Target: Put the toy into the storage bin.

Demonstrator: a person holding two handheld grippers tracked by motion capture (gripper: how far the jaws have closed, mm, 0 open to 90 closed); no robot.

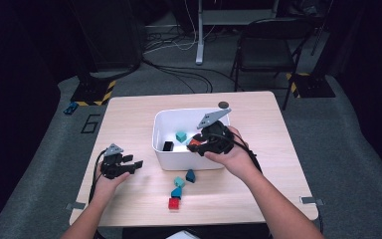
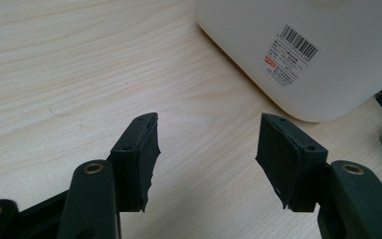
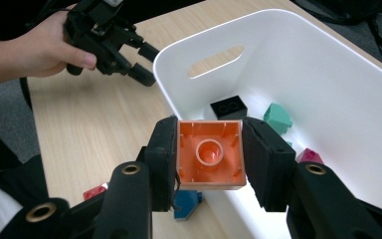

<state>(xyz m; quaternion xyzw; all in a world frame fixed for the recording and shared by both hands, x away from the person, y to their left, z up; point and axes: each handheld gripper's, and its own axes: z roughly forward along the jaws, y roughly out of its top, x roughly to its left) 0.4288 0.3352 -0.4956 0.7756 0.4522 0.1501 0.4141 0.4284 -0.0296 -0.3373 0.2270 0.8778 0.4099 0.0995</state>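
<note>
Partway: right gripper [image 3: 210, 157] pinches an orange brick [image 3: 209, 154] above the white bin [image 3: 328, 94]; left gripper [image 2: 206, 149], jaws spread, empty; four bricks [image 1: 178, 189] remain on the table [image 1: 129, 119].

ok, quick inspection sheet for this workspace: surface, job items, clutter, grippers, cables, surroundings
Surface: light wood table, bare at left.
Job's things: white bin holding black, teal and pink blocks; orange block above the bin.
Clutter: loose blocks, teal, blue and red, in front of the bin; dark disc behind it.
Grippers: right gripper clamped on the orange block; left gripper empty, low over the table.
Cables: several on the floor behind the table.
Surroundings: folding chair, stand bases with hazard stripes.
</note>
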